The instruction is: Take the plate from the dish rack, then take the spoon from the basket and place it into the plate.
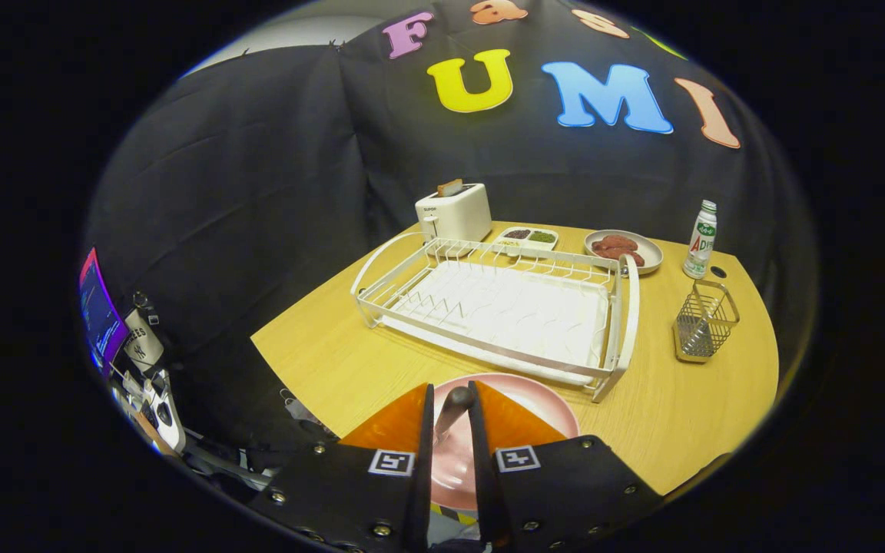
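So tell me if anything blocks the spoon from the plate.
Nothing visible does. The claw is shut on the spoon, holding it directly over the pink plate, which sits on the table in front of the dish rack.

Staged kitchen booth: toaster [454, 213], dish rack [498, 307], black cloth wall [258, 169].
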The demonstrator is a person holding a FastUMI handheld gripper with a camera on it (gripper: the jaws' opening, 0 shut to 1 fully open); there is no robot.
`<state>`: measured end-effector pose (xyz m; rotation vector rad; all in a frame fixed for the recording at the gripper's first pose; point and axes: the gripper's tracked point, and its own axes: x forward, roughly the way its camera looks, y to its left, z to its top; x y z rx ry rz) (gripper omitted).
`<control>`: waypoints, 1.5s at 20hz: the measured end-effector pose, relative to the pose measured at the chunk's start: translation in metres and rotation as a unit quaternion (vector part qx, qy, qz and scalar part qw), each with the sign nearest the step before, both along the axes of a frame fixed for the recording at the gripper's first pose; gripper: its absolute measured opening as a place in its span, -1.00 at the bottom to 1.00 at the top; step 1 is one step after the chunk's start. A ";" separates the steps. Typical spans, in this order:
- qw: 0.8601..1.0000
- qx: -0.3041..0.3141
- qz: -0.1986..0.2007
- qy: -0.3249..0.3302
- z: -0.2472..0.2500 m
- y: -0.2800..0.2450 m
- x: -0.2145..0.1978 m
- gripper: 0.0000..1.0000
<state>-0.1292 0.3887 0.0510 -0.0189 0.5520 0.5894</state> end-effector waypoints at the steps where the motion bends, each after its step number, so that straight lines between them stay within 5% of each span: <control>1: 1.000 0.001 -0.005 0.000 0.002 -0.005 0.003 -0.51; 11: 0.998 0.029 -0.047 -0.015 0.033 -0.046 0.034 -0.51; 16: 0.993 0.053 -0.085 -0.065 0.087 -0.085 0.050 -0.51; 30: 0.937 0.092 -0.207 -0.267 0.305 -0.240 0.059 -0.52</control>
